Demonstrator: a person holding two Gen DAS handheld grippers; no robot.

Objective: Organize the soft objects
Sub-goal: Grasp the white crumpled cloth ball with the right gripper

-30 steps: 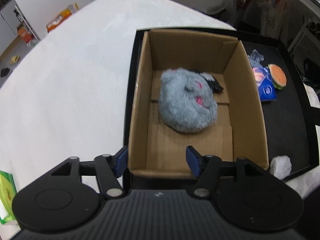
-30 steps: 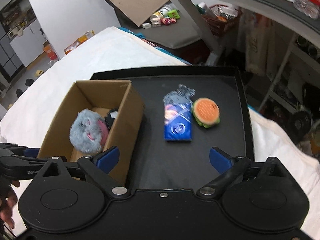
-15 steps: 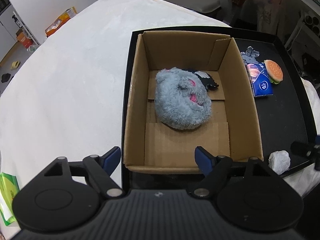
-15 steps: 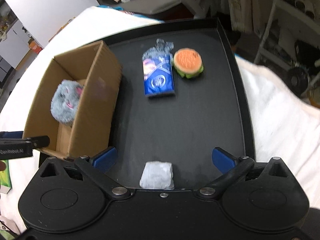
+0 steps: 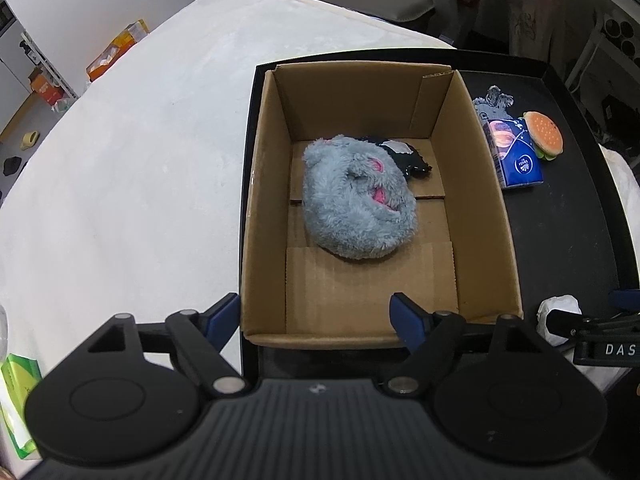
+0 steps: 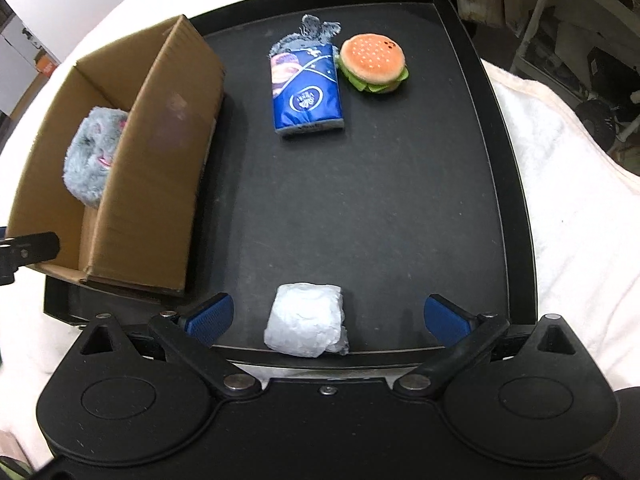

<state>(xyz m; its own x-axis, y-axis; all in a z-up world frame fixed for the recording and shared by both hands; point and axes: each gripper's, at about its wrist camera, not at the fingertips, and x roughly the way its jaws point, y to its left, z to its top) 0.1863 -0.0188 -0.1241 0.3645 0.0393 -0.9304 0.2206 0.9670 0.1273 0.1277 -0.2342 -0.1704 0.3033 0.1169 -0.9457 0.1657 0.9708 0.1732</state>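
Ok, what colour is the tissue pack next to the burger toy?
Dark blue tissue pack with a white logo and an orange planet picture; clearest in the right wrist view.

Around your workspace: a white cloth point(image 5: 120, 184) covers the tabletop; a green carton point(image 5: 18, 400) sits at its near left edge; orange boxes point(image 5: 116, 54) lie on the floor beyond.

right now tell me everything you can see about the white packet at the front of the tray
The white packet is a small squarish bundle in crinkly, glossy plastic wrap, looking soft and slightly puffed. It lies flat on the black tray against its near rim, apart from the other items. It sits between the open jaws of the right gripper, which do not touch it.
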